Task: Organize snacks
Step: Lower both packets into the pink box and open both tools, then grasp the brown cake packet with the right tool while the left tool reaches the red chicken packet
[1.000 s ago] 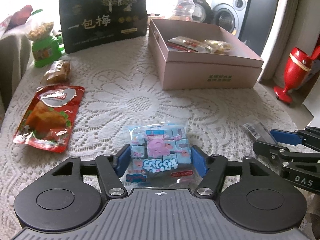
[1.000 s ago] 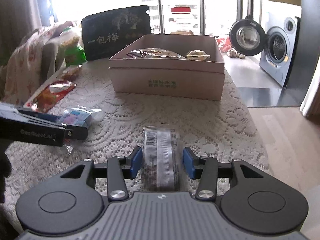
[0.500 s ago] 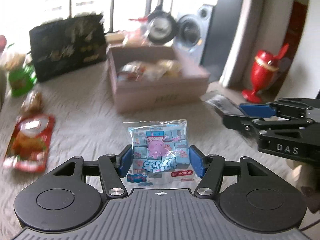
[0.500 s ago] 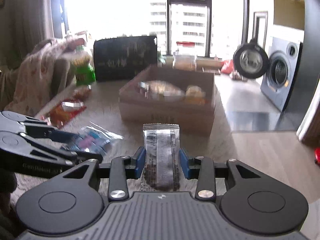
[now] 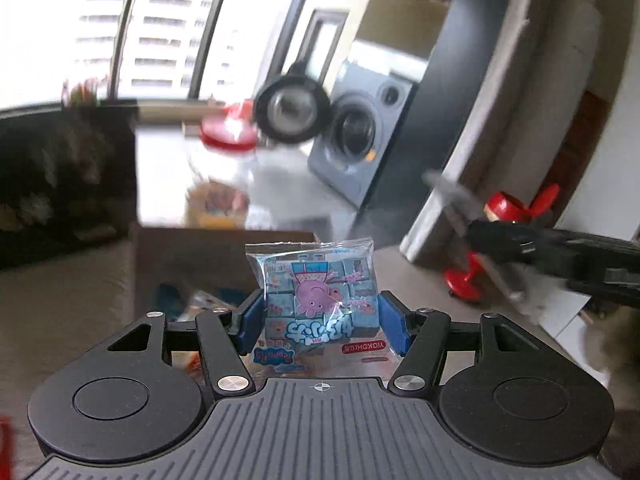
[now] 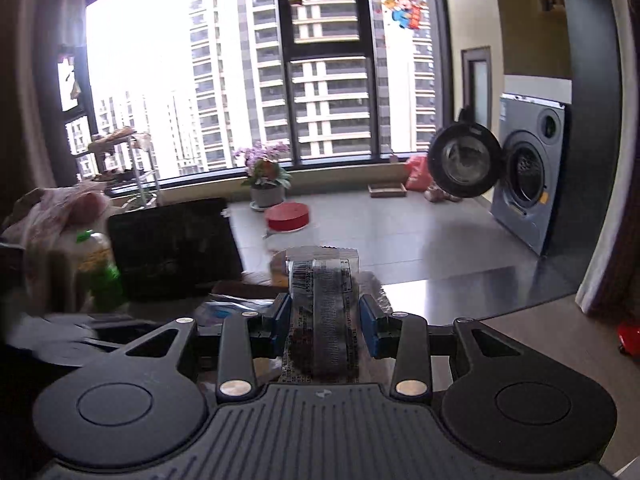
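Observation:
My left gripper (image 5: 320, 326) is shut on a light-blue candy pack with a pink cartoon (image 5: 318, 300), held in the air just in front of the pink cardboard box (image 5: 192, 256), whose snacks show blurred below. My right gripper (image 6: 325, 322) is shut on a narrow clear packet with a barcode and dark contents (image 6: 323, 312), also lifted off the table. In the left wrist view the right gripper (image 5: 560, 256) crosses at the right with its packet (image 5: 452, 196) sticking out, blurred.
A big black snack bag (image 6: 172, 248) stands at the back left beside a green candy dispenser (image 6: 100, 272). A clear jar with a red lid (image 5: 224, 136) stands behind the box. Beyond lie tiled floor, a washing machine (image 6: 528, 176), a flower pot (image 6: 266, 184) and a red toy (image 5: 500, 240).
Both grippers have lifted their packs off the lace tablecloth and carried them up towards the box. The views now look over the table into the room.

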`<action>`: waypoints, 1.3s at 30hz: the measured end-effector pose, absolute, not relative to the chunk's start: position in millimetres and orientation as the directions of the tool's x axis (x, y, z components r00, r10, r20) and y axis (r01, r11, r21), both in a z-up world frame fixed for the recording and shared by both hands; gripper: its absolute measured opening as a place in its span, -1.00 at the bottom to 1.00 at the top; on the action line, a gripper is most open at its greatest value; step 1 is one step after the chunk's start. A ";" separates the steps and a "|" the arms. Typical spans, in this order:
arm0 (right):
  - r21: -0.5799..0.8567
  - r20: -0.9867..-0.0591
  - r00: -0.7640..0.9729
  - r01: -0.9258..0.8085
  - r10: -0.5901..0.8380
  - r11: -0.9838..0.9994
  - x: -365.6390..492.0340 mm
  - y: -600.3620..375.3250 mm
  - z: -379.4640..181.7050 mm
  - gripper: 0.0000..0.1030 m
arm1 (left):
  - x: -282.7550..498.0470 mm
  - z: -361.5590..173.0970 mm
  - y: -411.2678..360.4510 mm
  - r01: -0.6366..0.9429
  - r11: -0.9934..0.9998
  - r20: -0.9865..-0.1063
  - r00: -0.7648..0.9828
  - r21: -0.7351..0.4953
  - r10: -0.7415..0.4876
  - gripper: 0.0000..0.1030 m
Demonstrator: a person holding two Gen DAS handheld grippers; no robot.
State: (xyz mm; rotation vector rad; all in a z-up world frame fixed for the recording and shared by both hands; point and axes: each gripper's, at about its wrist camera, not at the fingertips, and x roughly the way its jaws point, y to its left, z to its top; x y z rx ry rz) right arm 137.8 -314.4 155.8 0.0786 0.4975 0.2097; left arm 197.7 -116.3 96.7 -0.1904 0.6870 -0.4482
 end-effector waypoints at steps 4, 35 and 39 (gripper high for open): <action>0.124 -0.507 0.831 -0.192 0.229 0.973 160.4 -307.4 136.6 -0.29 | 226.8 62.6 -122.6 0.315 0.887 -0.652 0.601 -0.338 -0.462 0.26; 0.258 -0.719 0.487 -0.473 0.495 0.842 209.5 -16.7 87.5 0.03 | 48.8 46.1 202.1 -0.214 0.922 -0.612 0.790 -0.324 -0.032 0.26; 0.305 -0.740 0.455 -0.429 0.495 0.851 225.1 30.2 64.9 0.03 | 36.4 42.0 193.4 -0.168 0.940 -0.628 0.776 -0.298 -0.061 0.26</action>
